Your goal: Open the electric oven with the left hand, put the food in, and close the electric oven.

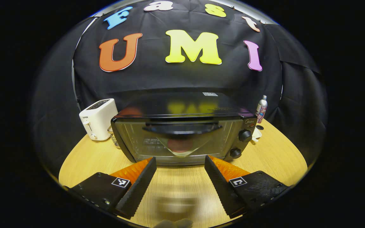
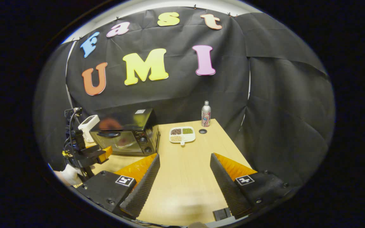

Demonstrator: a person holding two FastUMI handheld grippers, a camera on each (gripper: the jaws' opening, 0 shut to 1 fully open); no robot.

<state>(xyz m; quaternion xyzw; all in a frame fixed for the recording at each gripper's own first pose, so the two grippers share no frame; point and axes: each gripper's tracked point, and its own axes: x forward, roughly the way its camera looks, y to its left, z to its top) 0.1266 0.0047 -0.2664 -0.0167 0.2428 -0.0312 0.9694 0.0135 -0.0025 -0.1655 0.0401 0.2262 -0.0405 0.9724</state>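
Observation:
The black electric oven (image 1: 182, 126) stands straight ahead in the left gripper view, its glass door closed. Its curved handle (image 1: 182, 128) runs across the top of the door. Behind the glass I see a reddish round shape on something pale (image 1: 179, 146). My left gripper (image 1: 180, 160) is open just in front of the door's lower edge, holding nothing. In the right gripper view the oven (image 2: 125, 133) sits at the far left, with the left gripper (image 2: 97, 155) before it. My right gripper (image 2: 185, 156) is open over the bare table, well right of the oven.
A white toaster (image 1: 97, 118) stands left of the oven, with a small wire rack (image 1: 114, 137) between them. To the oven's right are a white divided dish of grains (image 2: 182, 134), a black cap (image 2: 202, 131) and a metal bottle (image 2: 206, 114). A gloved hand (image 2: 70, 174) holds the left gripper.

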